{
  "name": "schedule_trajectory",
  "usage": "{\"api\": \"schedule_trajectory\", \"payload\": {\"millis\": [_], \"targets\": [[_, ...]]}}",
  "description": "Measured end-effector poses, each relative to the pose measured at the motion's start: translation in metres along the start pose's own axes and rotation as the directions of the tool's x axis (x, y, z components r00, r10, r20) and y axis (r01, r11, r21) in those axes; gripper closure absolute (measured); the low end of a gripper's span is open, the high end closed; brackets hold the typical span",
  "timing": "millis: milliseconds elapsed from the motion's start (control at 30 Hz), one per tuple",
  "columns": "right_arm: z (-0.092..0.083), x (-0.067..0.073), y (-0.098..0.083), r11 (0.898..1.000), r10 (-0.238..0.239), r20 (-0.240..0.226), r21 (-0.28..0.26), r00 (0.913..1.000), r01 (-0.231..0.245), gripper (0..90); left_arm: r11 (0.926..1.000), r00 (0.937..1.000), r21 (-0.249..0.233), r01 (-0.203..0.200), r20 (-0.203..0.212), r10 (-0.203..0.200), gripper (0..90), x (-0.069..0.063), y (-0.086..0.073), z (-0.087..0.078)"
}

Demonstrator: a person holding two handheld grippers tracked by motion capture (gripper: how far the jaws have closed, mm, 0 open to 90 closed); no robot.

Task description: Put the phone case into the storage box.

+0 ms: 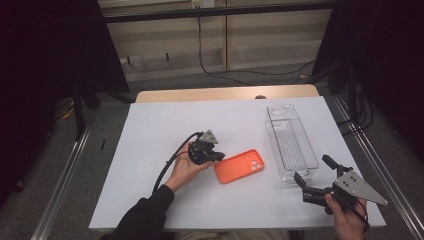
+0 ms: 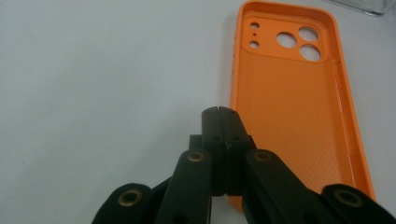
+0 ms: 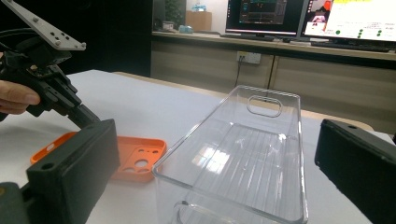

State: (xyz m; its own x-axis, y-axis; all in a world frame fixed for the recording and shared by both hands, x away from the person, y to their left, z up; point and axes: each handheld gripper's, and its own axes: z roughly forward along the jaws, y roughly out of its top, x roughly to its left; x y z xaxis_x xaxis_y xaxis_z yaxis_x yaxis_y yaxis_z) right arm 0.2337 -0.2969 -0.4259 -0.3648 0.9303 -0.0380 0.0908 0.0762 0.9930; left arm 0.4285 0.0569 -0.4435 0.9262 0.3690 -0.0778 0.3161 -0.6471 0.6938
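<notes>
Right at the near edge of the white bench [image 1: 150, 150], the right tool [image 1: 312, 176] rests in a hand, its two black jaws standing wide apart with nothing between them. It points toward the near end of the clear box [image 1: 291, 141].

A little farther in, the left tool [image 1: 220, 157] has its jaws pressed together, holding nothing. Its tips sit just at the near left end of the orange phone case [image 1: 240, 166]. So the left hand [image 1: 186, 167] is the nearer one to the case; the right hand [image 1: 345, 212] is well apart from it.

The case lies open side up. Its long side runs away from the left tool, up and to the right, toward the clear box, with the camera holes at the far end.

The left gripper view shows the shut tips lying over the case's edge [image 2: 299, 107], though I cannot tell if they touch it. The right gripper view shows the case [image 3: 135, 161] lying just beside the box [image 3: 243, 158], not inside it.
</notes>
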Motion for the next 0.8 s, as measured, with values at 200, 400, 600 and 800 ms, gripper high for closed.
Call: {"api": "schedule_trajectory", "payload": {"millis": [200,400,600,800], "targets": [[0.0004,0.0005,-0.0001,1.000,0.002,-0.002,0.000,1.0000,-0.002,0.0,0.9999,0.9998,-0.003,0.015,0.009,-0.015,90.0,-0.0012,-0.0015,-0.0007],[0.0004,-0.0001,-0.0002,1.000,0.003,-0.002,0.002,1.0000,-0.003,0.0,0.9999,0.9996,-0.004,0.009,0.027,-0.009,90.0,-0.0048,-0.0036,-0.0022],[0.0000,-0.0001,0.0000,1.000,0.002,-0.010,-0.003,0.9999,-0.002,0.0,1.0000,0.9992,0.005,0.003,0.040,-0.003,90.0,-0.0090,-0.0038,-0.0037],[0.0000,-0.0001,0.0001,1.000,0.001,-0.007,-0.003,1.0000,-0.001,0.0,0.9999,0.9995,-0.005,0.015,0.029,-0.015,88.8,-0.0062,-0.0042,-0.0054]]}}
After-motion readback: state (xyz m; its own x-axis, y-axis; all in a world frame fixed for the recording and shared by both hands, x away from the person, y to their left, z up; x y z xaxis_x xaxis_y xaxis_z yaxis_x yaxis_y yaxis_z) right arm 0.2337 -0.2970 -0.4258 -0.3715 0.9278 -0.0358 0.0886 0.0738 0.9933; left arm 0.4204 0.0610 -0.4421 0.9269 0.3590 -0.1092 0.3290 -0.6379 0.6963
